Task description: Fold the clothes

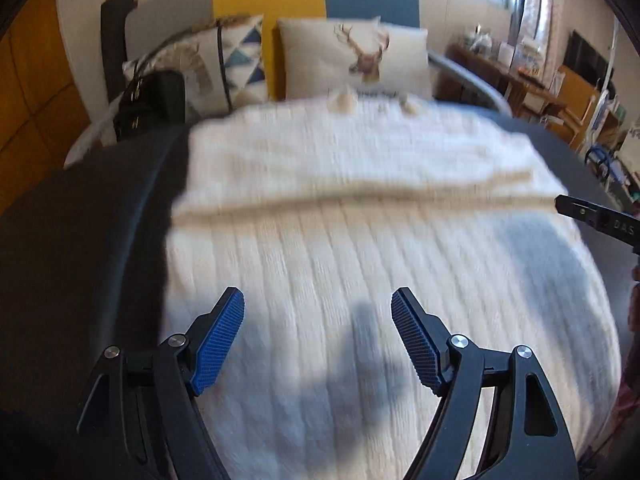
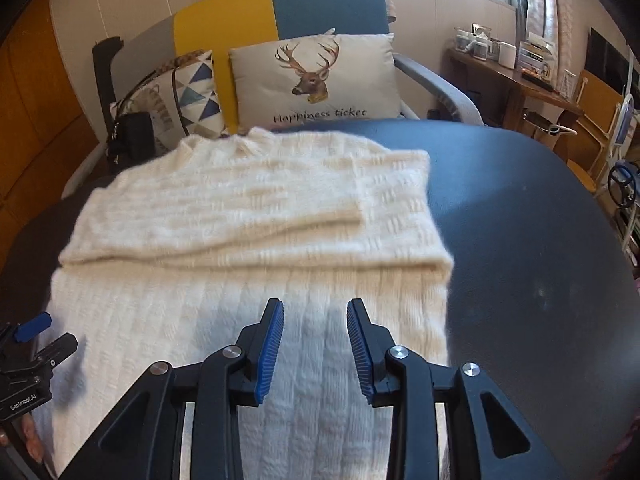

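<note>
Cream knit sweater (image 2: pixel 248 240) lies flat on the dark table (image 2: pixel 540 240), its neck end toward the deer cushion (image 2: pixel 316 80) and its hem end toward the cameras. Judged partly folded: a layer of the same knit, probably a sleeve or the upper part turned in, lies across the half nearer the cushion, ending in a straight ridge that crosses the sweater's width. On the side away from the cushion the ribbed body is one flat, unfolded layer. Judged left to do: bring the hem end up over the ridge, or fold the body again, then square it. Left gripper (image 1: pixel 318 316) hangs over the sweater's near half, jaws spread wide, nothing between the blue pads, no contact visible. Right gripper (image 2: pixel 315 326) hangs over the sweater's near right part, close to its right edge; jaws partly apart, with bare knit showing through the gap and no cloth pinched. Left view is motion-blurred, so fine creases cannot be read there. Containers: a black bag (image 2: pixel 132 140) stands left of the deer cushion, beside the triangle-pattern cushion (image 2: pixel 192 92); contents not visible. Jars and boxes (image 2: pixel 480 46) stand on the wooden sideboard right of the cushion; too small to tell their contents. No basket or bin for finished clothes visible.
</note>
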A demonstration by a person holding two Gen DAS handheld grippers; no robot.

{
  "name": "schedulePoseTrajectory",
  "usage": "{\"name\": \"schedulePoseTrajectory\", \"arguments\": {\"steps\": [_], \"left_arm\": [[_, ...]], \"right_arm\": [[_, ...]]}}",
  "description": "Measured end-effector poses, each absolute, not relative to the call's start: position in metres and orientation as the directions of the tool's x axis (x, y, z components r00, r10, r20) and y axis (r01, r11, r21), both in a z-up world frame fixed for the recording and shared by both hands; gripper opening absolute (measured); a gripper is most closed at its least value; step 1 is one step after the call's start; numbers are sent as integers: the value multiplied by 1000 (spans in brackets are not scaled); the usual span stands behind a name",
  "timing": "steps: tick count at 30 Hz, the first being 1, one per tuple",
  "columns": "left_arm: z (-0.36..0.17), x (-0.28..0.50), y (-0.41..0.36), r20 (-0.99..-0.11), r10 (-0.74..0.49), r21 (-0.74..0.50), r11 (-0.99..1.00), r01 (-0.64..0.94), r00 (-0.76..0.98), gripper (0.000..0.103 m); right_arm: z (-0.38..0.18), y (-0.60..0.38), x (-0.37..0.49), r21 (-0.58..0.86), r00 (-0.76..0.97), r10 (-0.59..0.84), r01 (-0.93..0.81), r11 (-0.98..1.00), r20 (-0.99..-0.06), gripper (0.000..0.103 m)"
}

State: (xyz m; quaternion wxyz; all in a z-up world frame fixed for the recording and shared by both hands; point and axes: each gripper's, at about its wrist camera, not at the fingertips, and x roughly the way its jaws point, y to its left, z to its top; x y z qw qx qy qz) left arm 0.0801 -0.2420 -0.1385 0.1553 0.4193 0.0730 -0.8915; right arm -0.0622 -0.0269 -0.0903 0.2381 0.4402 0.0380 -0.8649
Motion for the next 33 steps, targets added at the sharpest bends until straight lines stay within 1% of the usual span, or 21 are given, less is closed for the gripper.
{"name": "schedulePoseTrajectory", "arguments": {"steps": [3, 5, 8, 10, 12, 13, 14, 18, 19, 21, 23, 25, 26, 27, 29, 33], "left_arm": [[-118, 57, -258, -743, -186, -44, -945, 325, -643, 79], [-117, 33, -275, -747, -194, -51, -937, 345, -636, 79], [-125, 1, -296, -764, -220, -36, -924, 381, -606, 79], [-137, -15, -305, -782, -244, -12, -914, 405, -573, 79], [-159, -28, -320, -825, -253, 8, -899, 437, -506, 79], [-170, -31, -326, -841, -237, 0, -899, 439, -486, 81], [-170, -27, -330, -824, -219, -34, -902, 431, -523, 83], [-154, -17, -331, -785, -242, -29, -905, 424, -571, 83], [-147, -12, -333, -767, -222, -67, -905, 419, -603, 83], [-141, -9, -338, -753, -191, -130, -895, 427, -629, 83], [-146, -12, -347, -773, -177, -154, -879, 451, -609, 83], [-154, -13, -356, -801, -205, -123, -863, 489, -562, 83], [-155, -9, -360, -803, -193, -140, -858, 494, -564, 83], [-155, -5, -364, -800, -186, -158, -851, 500, -570, 83], [-150, 6, -371, -787, -184, -188, -838, 512, -589, 83], [-129, 30, -383, -734, -189, -250, -818, 518, -652, 83]], "right_arm": [[-75, -26, -91, 251, -503, -458, 426, -869, -733, 33], [-68, -26, -110, 321, -495, -509, 417, -850, -705, 33], [-68, -33, -141, 359, -470, -545, 430, -829, -694, 33], [-79, -33, -159, 337, -465, -508, 403, -851, -725, 33], [-98, -29, -176, 306, -445, -453, 364, -880, -773, 33], [-112, -28, -184, 293, -407, -424, 346, -891, -809, 33], [-124, -26, -190, 285, -371, -402, 332, -899, -837, 33], [-112, -2, -192, 429, -356, -556, 379, -820, -751, 34], [-111, 0, -195, 468, -334, -596, 392, -792, -730, 38], [-113, 1, -202, 514, -301, -640, 403, -757, -706, 39], [-120, -3, -210, 549, -264, -666, 401, -733, -697, 39], [-127, -10, -217, 601, -207, -709, 404, -690, -674, 41], [-127, -16, -219, 585, -197, -700, 423, -692, -686, 40], [-125, -25, -216, 529, -211, -664, 455, -716, -718, 38], [-123, -38, -212, 422, -243, -592, 504, -754, -768, 29], [-115, -42, -205, 314, -305, -522, 529, -789, -797, 29]]}}
